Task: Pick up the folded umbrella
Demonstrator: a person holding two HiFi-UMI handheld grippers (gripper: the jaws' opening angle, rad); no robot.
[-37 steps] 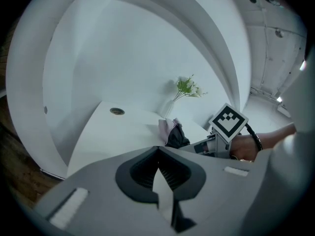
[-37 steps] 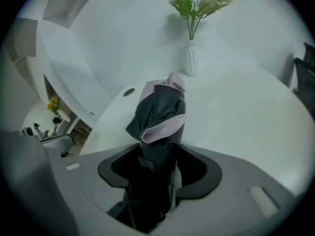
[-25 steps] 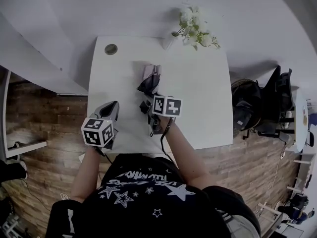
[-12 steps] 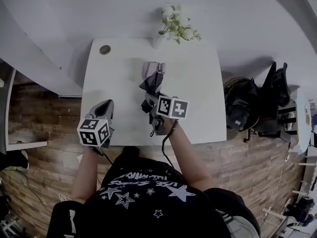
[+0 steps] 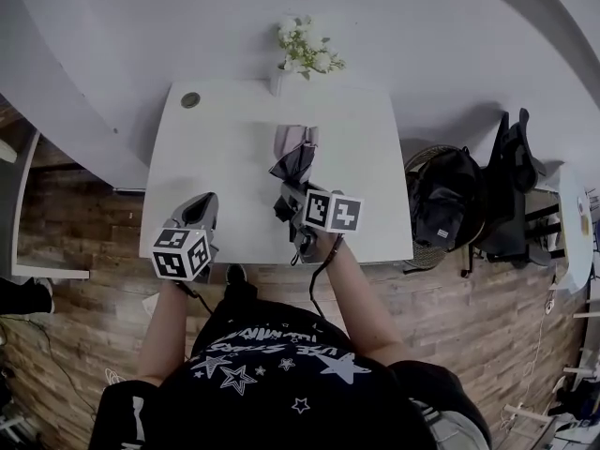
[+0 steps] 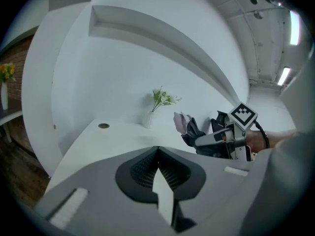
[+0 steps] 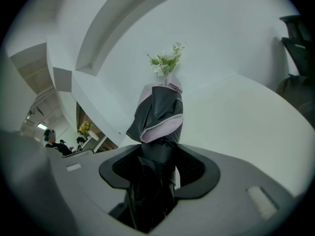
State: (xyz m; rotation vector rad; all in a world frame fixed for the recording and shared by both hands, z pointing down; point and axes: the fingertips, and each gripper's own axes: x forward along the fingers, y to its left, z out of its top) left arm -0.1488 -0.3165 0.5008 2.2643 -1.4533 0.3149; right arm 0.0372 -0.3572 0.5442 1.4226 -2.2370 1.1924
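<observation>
over the table (image 5: 225, 148), right gripper (image 7: 158, 167) has its jaws clamped on the umbrella (image 7: 158, 117), canopy end pointing toward the flowers (image 5: 305, 45). left gripper (image 6: 157, 154) hovers alongside, jaws together, empty.

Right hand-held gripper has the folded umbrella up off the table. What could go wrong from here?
1. The right hand-held gripper clamps the folded umbrella near one end, over loose cloth folds. Most of its length sticks out past the jaws, so it may sag or slip.
2. The vase of flowers stands at the table's far edge, just beyond the umbrella's tip. A forward swing could knock it over.
</observation>
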